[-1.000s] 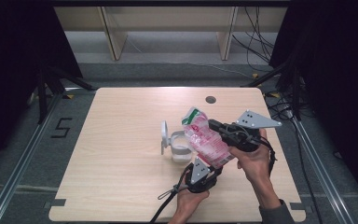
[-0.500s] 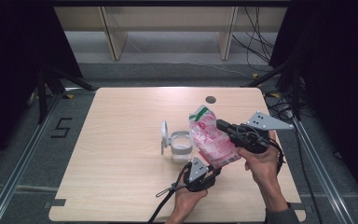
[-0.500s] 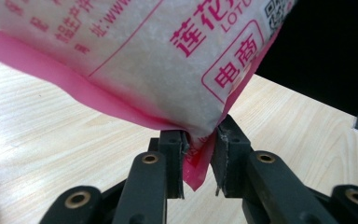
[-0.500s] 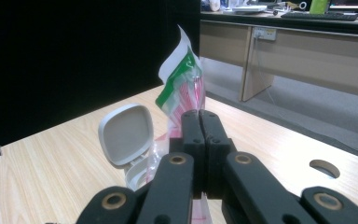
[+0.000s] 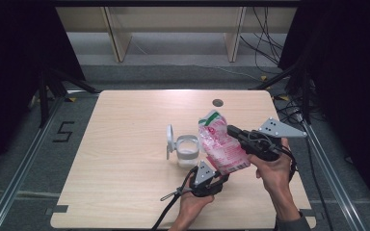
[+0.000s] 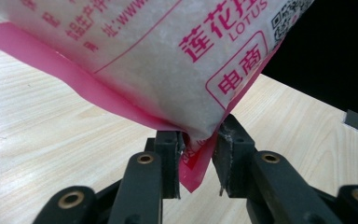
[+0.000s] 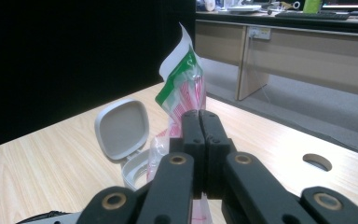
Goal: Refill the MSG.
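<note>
Work in hand: pouring from a pink and white plastic bag of granules with a green torn top [image 5: 220, 143] into a small white plastic jar with a flip lid [image 5: 187, 149], as I judge it from how both are placed.
Bag: lifted off the pale wooden bench [image 5: 125, 144], tilted, its open green top up and toward the far side, just right of the jar.
Right tongs [image 5: 232, 131]: clenched on the bag's side from the right; in the right gripper view the two black jaws meet with the film pinched between them [image 7: 199, 130].
Left tongs [image 5: 218, 176]: at the bag's near bottom corner [image 6: 193, 154]; the jaws have just been opening, the pink seam hangs between them, and a gap shows at the right pad, so the grip looks released.
Jar: upright near the bench's middle, lid swung open on its left.
Done: jar opened, bag torn open and raised.
Left: tip the mouth over the jar, pour, set the bag down, close the lid; how full the jar is I cannot tell.
</note>
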`<act>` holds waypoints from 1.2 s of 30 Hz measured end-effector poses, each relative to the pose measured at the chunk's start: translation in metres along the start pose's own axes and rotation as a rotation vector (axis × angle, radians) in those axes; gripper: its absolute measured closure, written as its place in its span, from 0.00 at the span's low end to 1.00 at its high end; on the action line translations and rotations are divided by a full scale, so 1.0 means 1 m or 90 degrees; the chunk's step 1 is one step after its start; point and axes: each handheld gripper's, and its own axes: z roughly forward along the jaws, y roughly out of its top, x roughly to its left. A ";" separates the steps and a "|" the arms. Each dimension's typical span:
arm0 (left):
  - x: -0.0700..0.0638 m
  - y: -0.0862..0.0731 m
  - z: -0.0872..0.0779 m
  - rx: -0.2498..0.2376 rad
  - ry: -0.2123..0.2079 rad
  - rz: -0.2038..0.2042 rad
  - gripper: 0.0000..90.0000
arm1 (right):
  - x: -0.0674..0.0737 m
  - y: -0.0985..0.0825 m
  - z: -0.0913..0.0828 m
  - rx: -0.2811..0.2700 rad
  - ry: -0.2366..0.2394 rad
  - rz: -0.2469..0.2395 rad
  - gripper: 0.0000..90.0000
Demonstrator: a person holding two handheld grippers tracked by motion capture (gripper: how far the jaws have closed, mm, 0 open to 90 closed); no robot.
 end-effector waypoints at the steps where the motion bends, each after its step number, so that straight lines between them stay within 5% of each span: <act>1: 0.000 0.000 0.000 0.002 -0.001 0.003 0.79 | 0.001 0.000 -0.002 0.007 -0.003 0.008 1.00; 3: 0.000 0.000 0.000 0.004 -0.006 -0.007 0.78 | -0.001 -0.001 -0.003 0.001 -0.005 -0.009 1.00; 4: 0.000 0.000 0.000 0.004 -0.015 -0.009 0.77 | 0.001 -0.002 -0.005 0.006 -0.008 0.013 1.00; 7: -0.001 -0.001 -0.001 0.012 -0.007 -0.001 0.76 | -0.002 -0.005 -0.007 -0.001 -0.003 0.009 1.00; 8: -0.002 -0.001 -0.002 0.025 0.004 0.017 0.76 | -0.001 -0.005 -0.008 0.007 -0.006 0.021 1.00; 16: -0.005 -0.005 0.000 0.043 -0.020 0.010 0.77 | -0.007 -0.015 -0.010 0.014 -0.011 0.033 1.00; 17: -0.005 -0.005 0.000 0.044 -0.025 0.010 0.77 | -0.010 -0.016 -0.010 0.009 -0.017 0.012 1.00; 23: -0.005 -0.005 0.001 0.056 -0.028 0.000 0.77 | -0.012 -0.020 -0.012 0.017 -0.017 0.044 1.00; 25: -0.005 -0.005 0.001 0.057 -0.030 -0.003 0.77 | -0.016 -0.022 -0.011 0.011 -0.020 0.024 1.00; 26: -0.003 -0.004 0.000 0.064 -0.033 0.017 0.77 | -0.015 -0.022 -0.011 0.012 -0.018 0.038 1.00; 27: -0.004 -0.004 0.001 0.063 -0.035 0.010 0.77 | -0.018 -0.023 -0.010 0.008 -0.009 0.030 1.00; 30: -0.003 -0.004 0.001 0.077 -0.031 -0.001 0.75 | -0.017 -0.026 -0.011 0.016 -0.016 0.058 1.00; 36: -0.002 -0.004 0.001 0.078 -0.018 0.005 0.70 | -0.024 -0.032 -0.010 0.017 -0.012 0.051 1.00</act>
